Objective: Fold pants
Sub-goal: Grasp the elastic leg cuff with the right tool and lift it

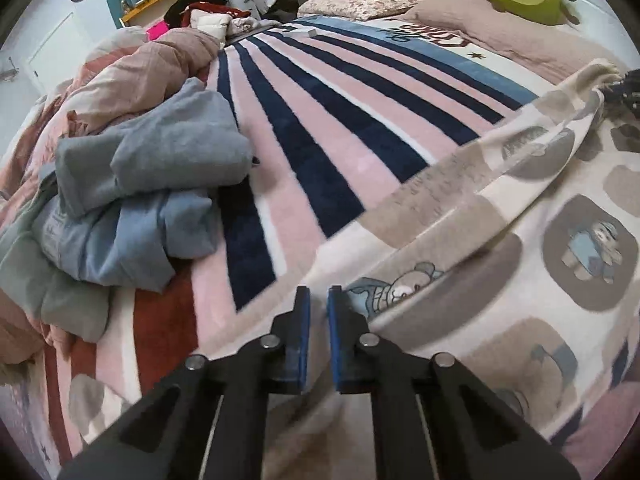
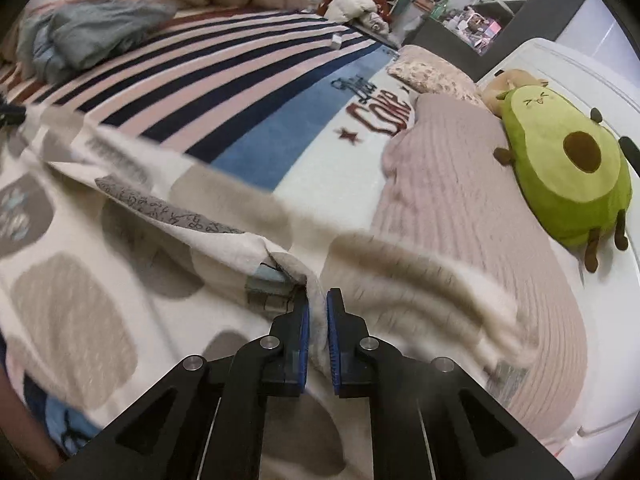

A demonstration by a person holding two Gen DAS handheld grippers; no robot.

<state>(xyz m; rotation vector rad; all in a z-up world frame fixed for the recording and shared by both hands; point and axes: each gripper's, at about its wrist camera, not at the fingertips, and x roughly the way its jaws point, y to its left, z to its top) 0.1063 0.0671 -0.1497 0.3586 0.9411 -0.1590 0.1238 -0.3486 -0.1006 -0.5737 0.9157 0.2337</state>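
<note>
The right gripper (image 2: 318,308) pinched the pants (image 2: 224,216) hem thinly, the left gripper (image 1: 318,304) seemingly clenched empty, so fabric could slip free.

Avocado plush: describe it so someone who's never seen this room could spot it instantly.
Start at the bed with the striped blanket. Follow it to the head end, past the floral pillow, to the white surface along the edge. The avocado plush lies there beside a tan plush: the only bright green thing, with a brown pit patch, a small stitched face and stubby brown limbs.
</note>
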